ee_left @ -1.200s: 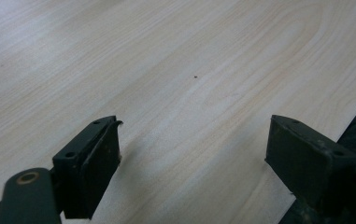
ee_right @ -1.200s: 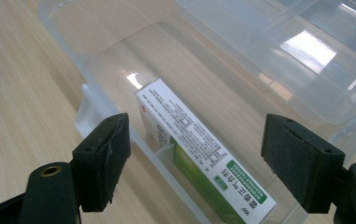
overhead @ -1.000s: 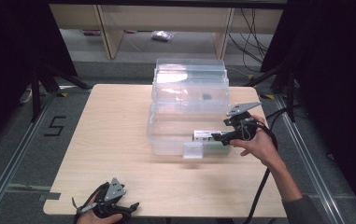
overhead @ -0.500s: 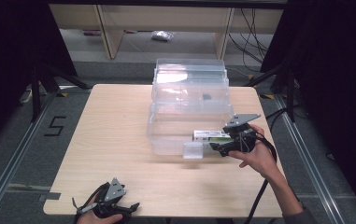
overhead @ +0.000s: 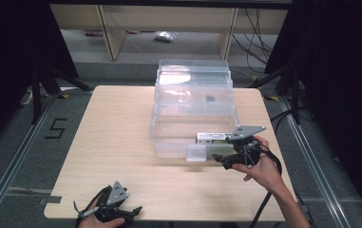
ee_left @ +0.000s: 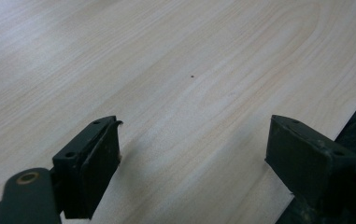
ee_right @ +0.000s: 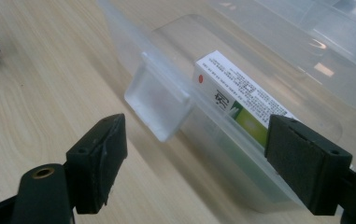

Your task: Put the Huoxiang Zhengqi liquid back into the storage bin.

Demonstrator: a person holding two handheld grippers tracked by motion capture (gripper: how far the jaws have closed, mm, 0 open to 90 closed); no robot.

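- Right claw (overhead: 219,158) sits at the near right corner of the clear bin (overhead: 169,137), just outside its near wall, low over the desk (overhead: 112,128).
- Its jaws stand wide apart and have just been opening; nothing is pinched between them.
- In the right gripper view the right claw (ee_right: 194,163) frames the bin (ee_right: 278,56) wall and its latch tab (ee_right: 159,100); the far jaw overlaps the wall in that picture, but contact cannot be told.
- Box (overhead: 212,137), white with a green patch and small print, lies flat inside the bin, against the near wall at the right end.
- The same box (ee_right: 241,91) shows through the clear wall, long side running along it, red dot on the end face.
- The tab (overhead: 195,153) sticks out from the middle of the bin's near wall, just left of the right claw.
- The bin is stepped: low near compartment, with higher clear tiers behind it toward the far edge of the desk.
- A small dark item (overhead: 209,99) sits in a far tier; too small to identify.
- Left claw (overhead: 132,210) rests at the near left edge of the desk, well apart from the bin, held in a hand (overhead: 105,221).
- In the left gripper view the left claw (ee_left: 194,154) is wide, with bare desk (ee_left: 175,60) between the jaws.
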